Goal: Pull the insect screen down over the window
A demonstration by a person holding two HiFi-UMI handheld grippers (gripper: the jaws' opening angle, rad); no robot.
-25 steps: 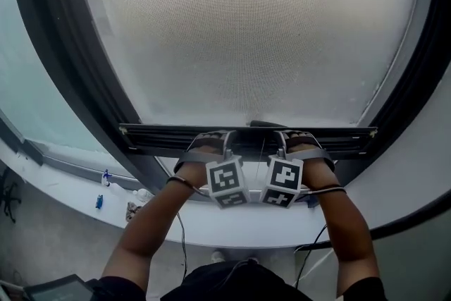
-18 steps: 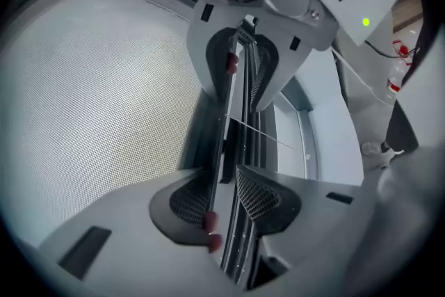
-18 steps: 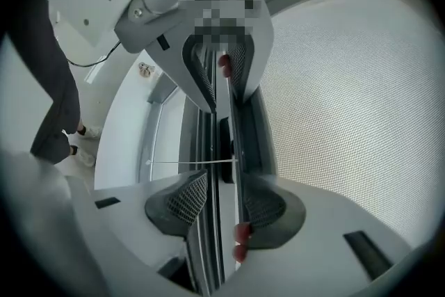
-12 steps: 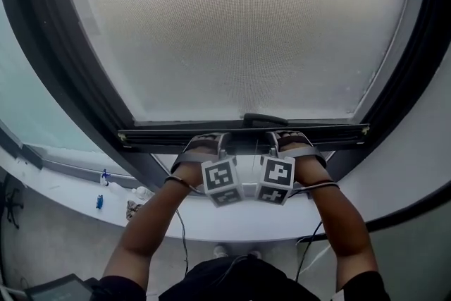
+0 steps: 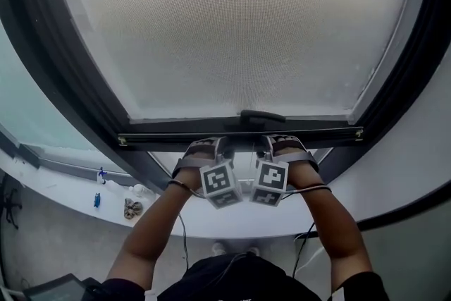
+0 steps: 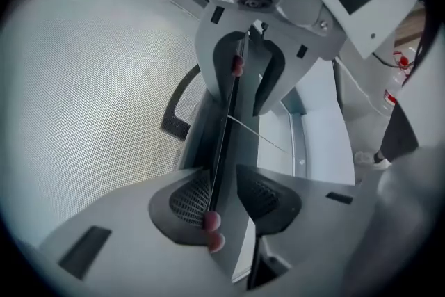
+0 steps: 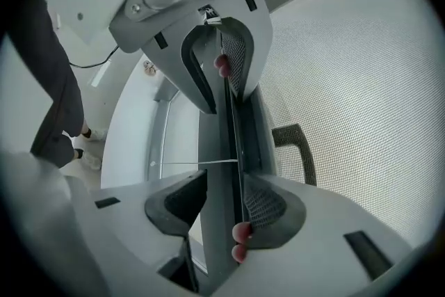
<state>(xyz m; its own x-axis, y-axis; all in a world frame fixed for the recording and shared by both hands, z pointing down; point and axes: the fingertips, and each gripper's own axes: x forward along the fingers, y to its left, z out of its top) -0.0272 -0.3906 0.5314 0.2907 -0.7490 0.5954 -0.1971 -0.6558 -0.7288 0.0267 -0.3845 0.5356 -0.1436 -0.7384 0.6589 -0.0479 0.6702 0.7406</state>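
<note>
Left gripper (image 5: 213,145) and right gripper (image 5: 272,143) side by side at 6 o'clock, each with jaws clamped across insect screen's bottom bar (image 5: 158,141), mesh (image 5: 239,25) toward 12 o'clock

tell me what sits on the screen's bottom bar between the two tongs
The black pull handle, midway along the bottom bar between left tongs and right tongs; the head view shows it.

Left gripper (image 5: 217,146) and right gripper (image 5: 266,144) sitting side by side on the bottom bar (image 5: 162,141)
The bottom bar is running across under the insect screen (image 5: 239,25), inside the window frame (image 5: 70,81), with a handle (image 5: 262,116) sitting at its middle. Both grippers are clamping it just below the handle, the bar lying between their fingers (image 6: 184,198). The window sill (image 5: 232,225) is lying beneath, small items (image 5: 132,208) resting on its left.
</note>
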